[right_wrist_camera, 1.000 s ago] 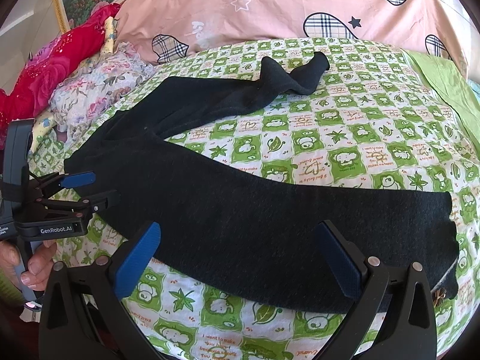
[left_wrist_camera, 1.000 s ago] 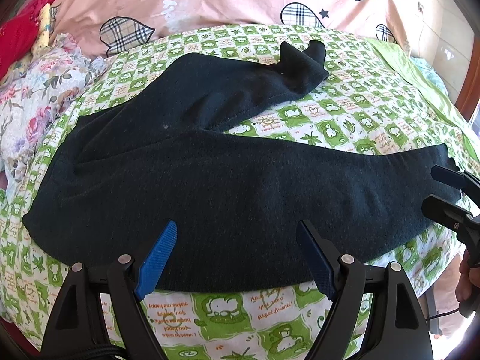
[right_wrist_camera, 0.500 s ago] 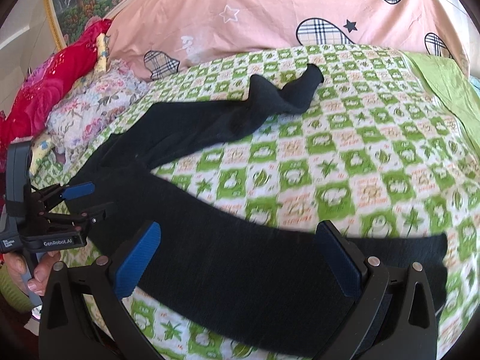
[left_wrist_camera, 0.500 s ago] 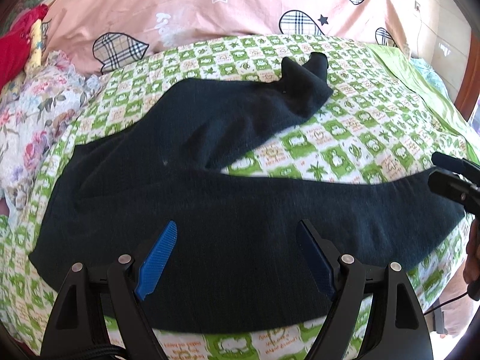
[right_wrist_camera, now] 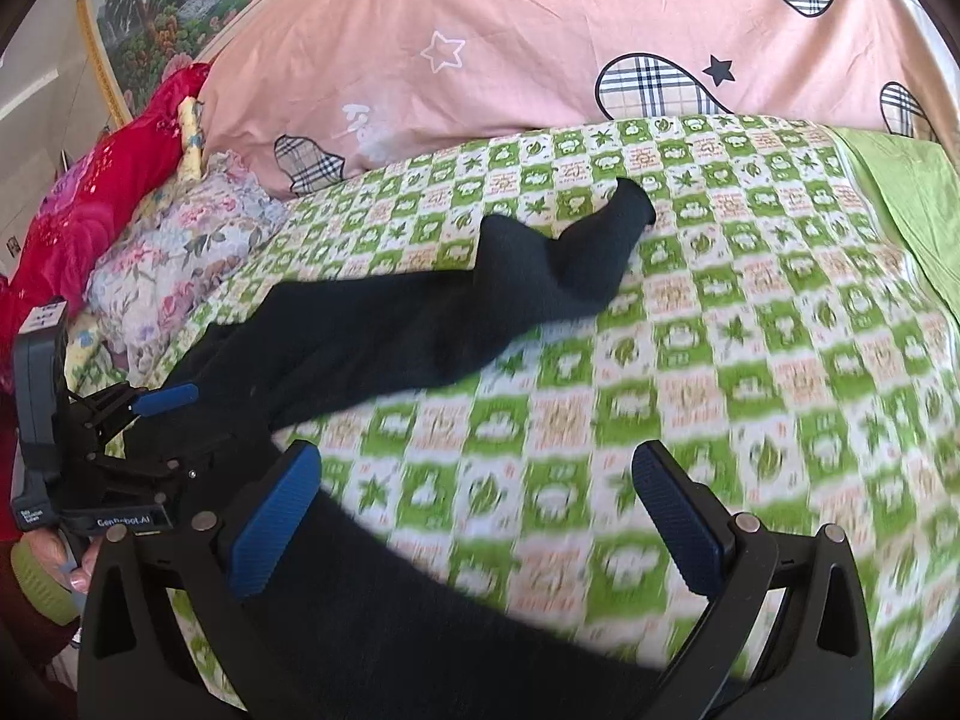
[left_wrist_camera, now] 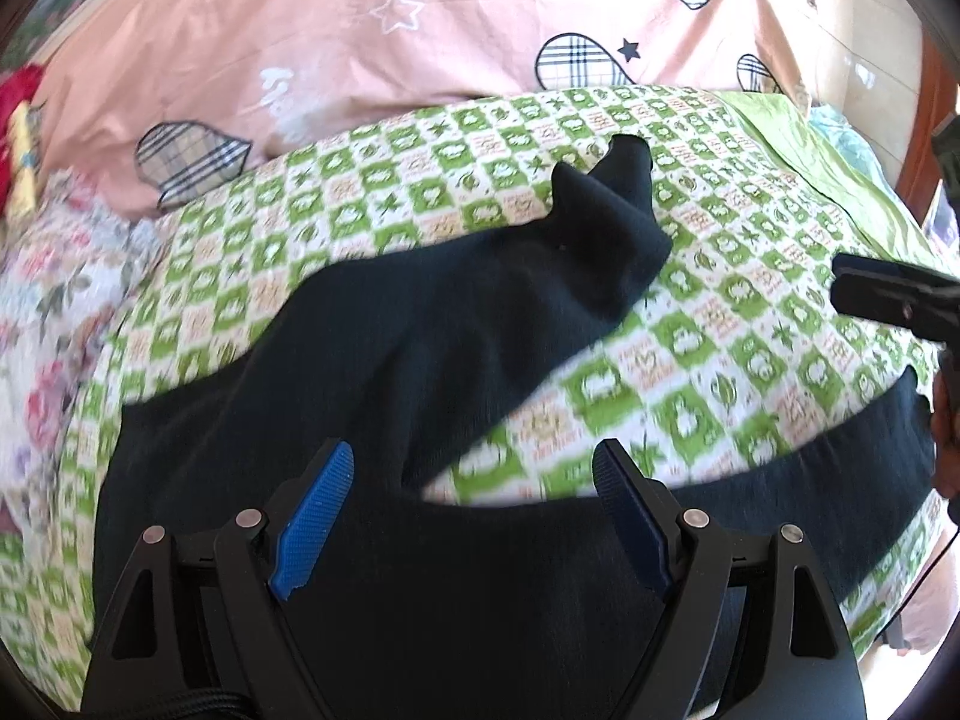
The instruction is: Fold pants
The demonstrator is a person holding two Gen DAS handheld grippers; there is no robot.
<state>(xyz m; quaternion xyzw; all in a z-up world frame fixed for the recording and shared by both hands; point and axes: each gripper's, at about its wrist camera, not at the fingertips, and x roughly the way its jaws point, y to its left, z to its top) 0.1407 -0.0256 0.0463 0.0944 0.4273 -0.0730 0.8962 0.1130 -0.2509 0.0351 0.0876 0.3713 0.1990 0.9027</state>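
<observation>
Nearest in the left wrist view, the left claw point(left_wrist_camera: 474, 516) stands wide open with nothing between its blue pads, hanging over the dark pants point(left_wrist_camera: 420, 372) where the two legs meet — the crotch and seat end. The right claw point(right_wrist_camera: 480, 516) is likewise spread wide and grips nothing; only its left finger overlaps the near leg, while the checked green bedsheet point(right_wrist_camera: 750, 312) fills the rest of its gap.

The pants lie flat on the bed in a sideways V. The near leg runs left to right along the bed's front edge, across both claws' line of sight, its cuff out toward the right claw's side. The far leg angles away from the left claw, up and to the right, ending in a rumpled, humped cuff point(left_wrist_camera: 612, 192) well apart from both claws.

So the relation that matters, as I judge it: the far leg's long axis points diagonally away from the waist end, and its cuff lies forward of the right claw — the nearer of the two to it — while the left claw is placed to pin or take the waist end. Bringing one leg onto the other looks like the step in hand.

Beyond the sheet, a pink duvet point(right_wrist_camera: 540, 48) with plaid hearts is heaped at the head.
</observation>
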